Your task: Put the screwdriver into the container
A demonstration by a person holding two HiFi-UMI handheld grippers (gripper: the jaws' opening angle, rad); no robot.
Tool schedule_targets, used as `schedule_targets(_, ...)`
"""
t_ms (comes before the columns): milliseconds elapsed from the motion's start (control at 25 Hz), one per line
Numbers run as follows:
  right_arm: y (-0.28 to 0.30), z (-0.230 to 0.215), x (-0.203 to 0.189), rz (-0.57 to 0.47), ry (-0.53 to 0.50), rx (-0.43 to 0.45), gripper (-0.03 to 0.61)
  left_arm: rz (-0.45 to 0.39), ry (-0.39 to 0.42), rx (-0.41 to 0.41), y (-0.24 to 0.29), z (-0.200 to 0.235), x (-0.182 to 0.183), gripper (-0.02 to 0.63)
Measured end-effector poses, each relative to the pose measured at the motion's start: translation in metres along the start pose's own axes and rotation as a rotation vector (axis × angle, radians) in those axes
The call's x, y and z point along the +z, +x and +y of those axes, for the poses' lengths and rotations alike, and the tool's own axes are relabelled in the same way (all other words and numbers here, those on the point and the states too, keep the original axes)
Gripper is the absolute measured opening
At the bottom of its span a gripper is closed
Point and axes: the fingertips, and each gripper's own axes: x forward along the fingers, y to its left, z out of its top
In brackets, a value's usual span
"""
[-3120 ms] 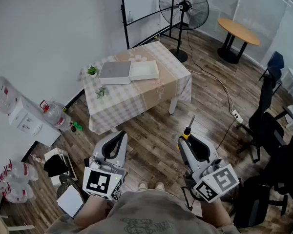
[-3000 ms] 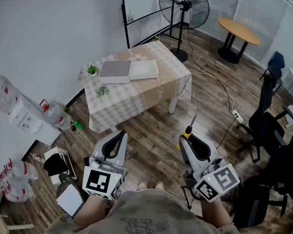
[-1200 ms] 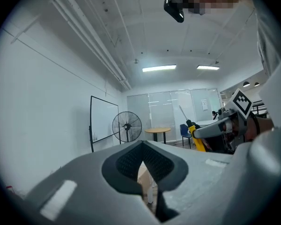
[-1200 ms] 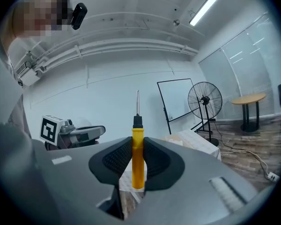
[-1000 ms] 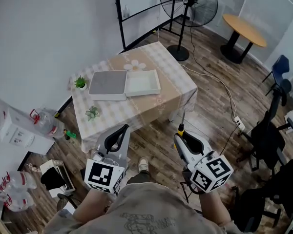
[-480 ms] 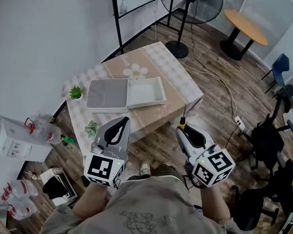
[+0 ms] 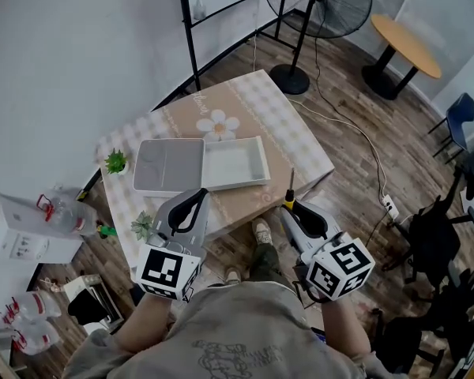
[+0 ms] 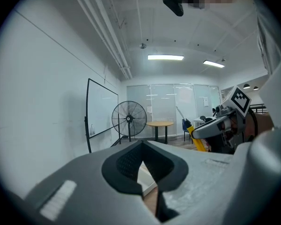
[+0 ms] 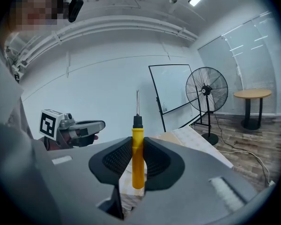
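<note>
Gripping screwdriver (image 9: pixel 137 146) — container (image 7: pixel 234 163) open.

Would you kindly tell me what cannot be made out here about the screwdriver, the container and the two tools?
- Shaft tip of the yellow-handled screwdriver: too small in every view to tell its type.
- Lower end of its handle: in the head view, covered by the right tool, which is clamped on it.
- White open rectangular container: in the left gripper view, only a pale sliver shows below the shut left tool.
</note>
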Motion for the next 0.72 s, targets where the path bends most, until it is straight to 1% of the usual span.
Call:
schedule_targets(160,0.029,-0.028,0.009,0.023,0.011,0.022,0.1,0.026,0.003,0.03,0.032,0.014,0.001,0.0)
schedule_targets(400,0.082,-0.075,0.037,0.073,0.0,0.107,0.1,0.056,-0.019,0.101,0.091,0.043,0.007,0.0)
schedule_targets(720,0.149,-0.119,0.068,0.152,-0.053,0.291,0.1,0.101,-0.054,0.27,0.146,0.075,0.014,0.0)
